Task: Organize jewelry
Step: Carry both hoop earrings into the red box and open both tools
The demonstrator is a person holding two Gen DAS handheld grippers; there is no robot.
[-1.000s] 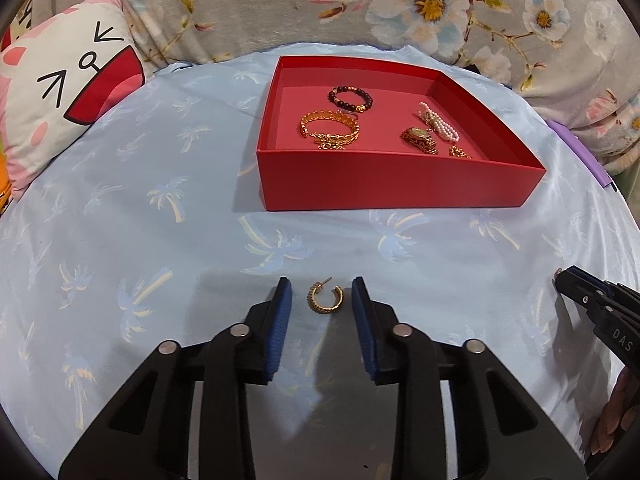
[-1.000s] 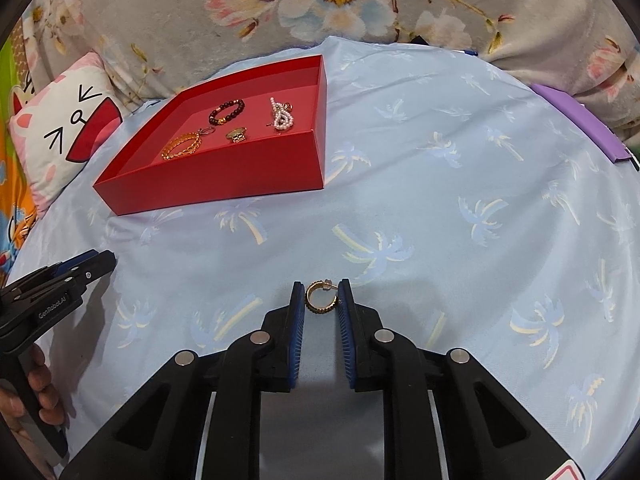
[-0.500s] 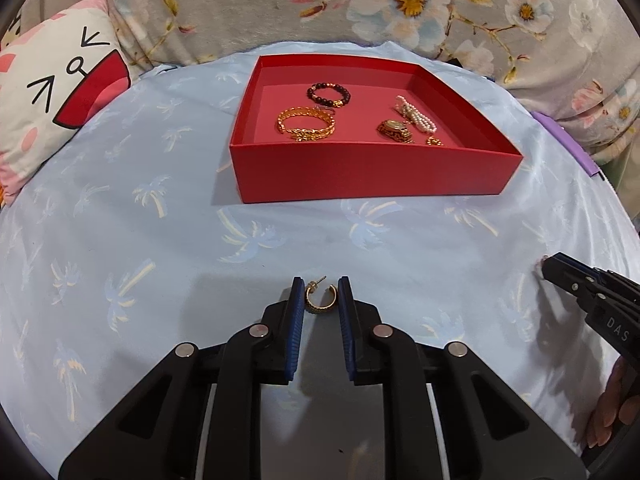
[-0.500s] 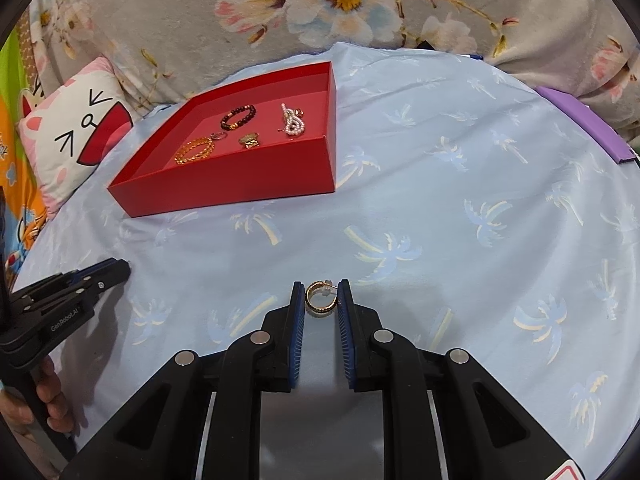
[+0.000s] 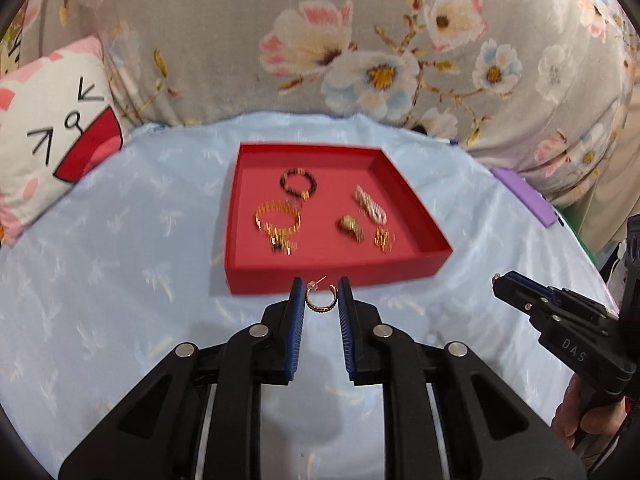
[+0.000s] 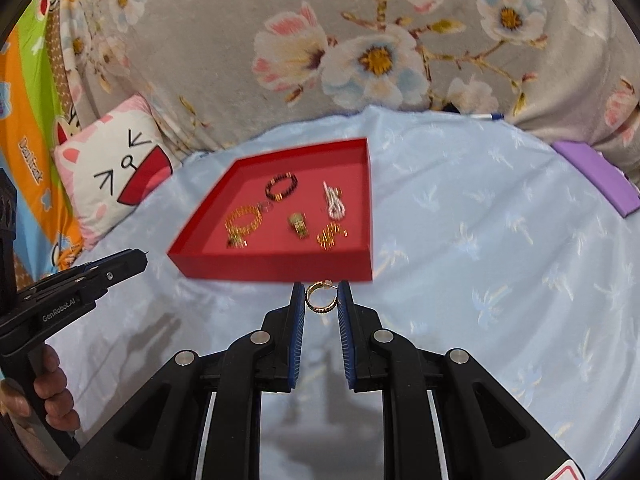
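My left gripper [image 5: 321,300] is clamped on a gold hoop earring [image 5: 320,302], its post pointing up and to the right, and my right gripper [image 6: 321,298] pinches a matching second hoop earring [image 6: 321,298] between its blue pads in the same way. Both earrings hang above the light blue palm-print sheet [image 5: 120,300], just short of the near wall of the red tray [image 5: 332,274]. Inside the tray lie a dark beaded bracelet [image 5: 298,183], a gold chain bracelet [image 5: 277,220], a pearl piece [image 5: 370,204], a gold ring [image 5: 351,227] and a small gold earring [image 5: 384,238], all blurred. A cat-face pillow [image 5: 52,136] sits far left, floral fabric [image 5: 360,40] behind, a purple object [image 5: 524,196] at right.
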